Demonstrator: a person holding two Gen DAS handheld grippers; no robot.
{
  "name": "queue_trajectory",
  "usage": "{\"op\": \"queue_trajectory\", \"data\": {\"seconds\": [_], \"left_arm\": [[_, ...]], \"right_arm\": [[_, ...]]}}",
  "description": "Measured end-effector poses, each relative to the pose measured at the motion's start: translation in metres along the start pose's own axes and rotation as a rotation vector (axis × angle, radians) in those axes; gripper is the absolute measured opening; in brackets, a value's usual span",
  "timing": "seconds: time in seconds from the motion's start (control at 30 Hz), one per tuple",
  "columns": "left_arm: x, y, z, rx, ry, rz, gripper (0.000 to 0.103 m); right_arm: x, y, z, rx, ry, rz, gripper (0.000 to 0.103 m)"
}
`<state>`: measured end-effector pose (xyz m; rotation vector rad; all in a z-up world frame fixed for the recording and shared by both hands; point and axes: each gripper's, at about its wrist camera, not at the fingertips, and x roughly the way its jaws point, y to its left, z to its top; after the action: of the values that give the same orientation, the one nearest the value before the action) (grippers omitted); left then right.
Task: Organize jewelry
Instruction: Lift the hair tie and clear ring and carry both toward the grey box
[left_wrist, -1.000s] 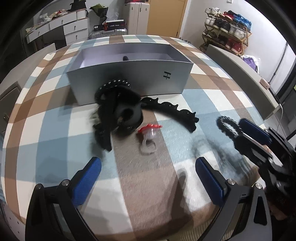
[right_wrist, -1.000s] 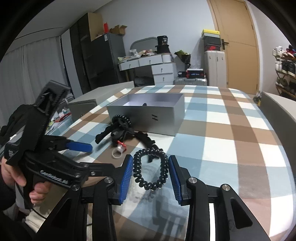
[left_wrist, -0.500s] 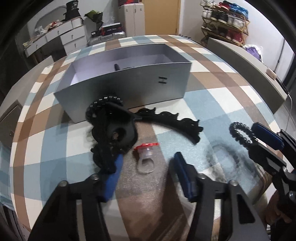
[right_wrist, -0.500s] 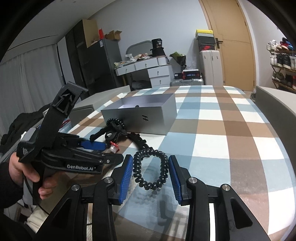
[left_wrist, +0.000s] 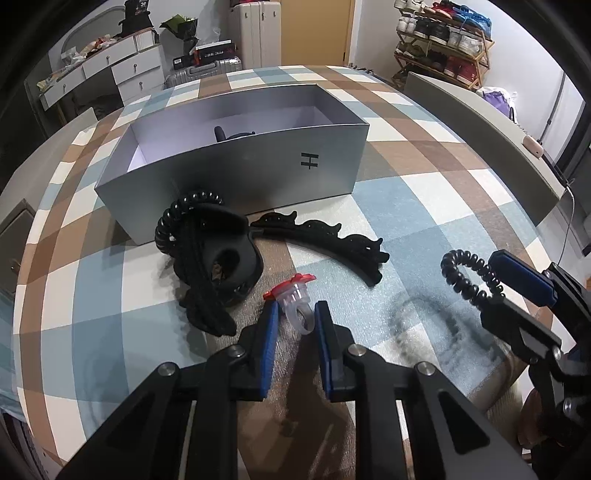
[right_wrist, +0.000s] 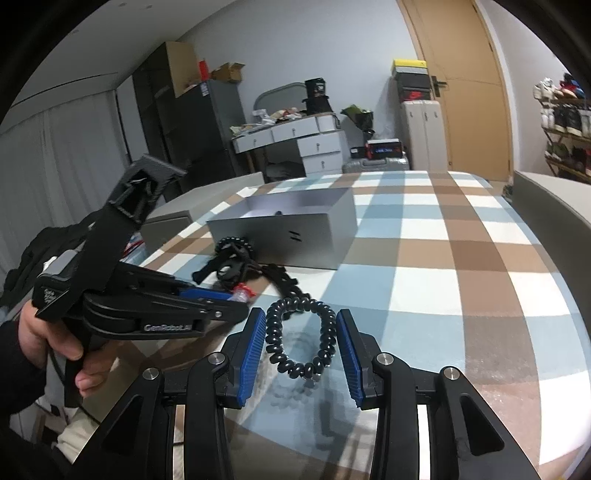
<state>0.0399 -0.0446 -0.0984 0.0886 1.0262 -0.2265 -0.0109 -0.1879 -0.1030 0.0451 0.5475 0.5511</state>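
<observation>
Left wrist view: the left gripper (left_wrist: 295, 314) has just been closing from wide open, and its fingers (left_wrist: 269, 332) now bracket the clear ring with the red top (left_wrist: 295, 308) on the checked table (left_wrist: 424, 206). Contact looks made on both sides; judged a fresh grasp, ring not yet lifted. The open grey box (left_wrist: 258, 173) stands beyond, behind the black hair accessories (left_wrist: 214, 258).

Right wrist view: the right gripper (right_wrist: 301, 341) is unchanged, its fingers (right_wrist: 253, 350) clamped on the black spiral hair tie (right_wrist: 299, 339), held clear of the table. Both items await transfer to the box (right_wrist: 295, 232).
</observation>
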Motion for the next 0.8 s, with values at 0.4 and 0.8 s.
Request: {"op": "queue_trajectory", "data": {"seconds": [0.4, 0.8], "left_arm": [[-0.011, -0.001, -0.004, 0.01, -0.047, 0.009, 0.014], [-0.016, 0.012, -0.009, -0.027, -0.073, -0.065, 0.004]], "right_arm": [[0.003, 0.009, 0.005, -0.004, 0.015, 0.006, 0.038], [0.006, 0.022, 0.014, -0.02, 0.031, 0.006, 0.038]]}}
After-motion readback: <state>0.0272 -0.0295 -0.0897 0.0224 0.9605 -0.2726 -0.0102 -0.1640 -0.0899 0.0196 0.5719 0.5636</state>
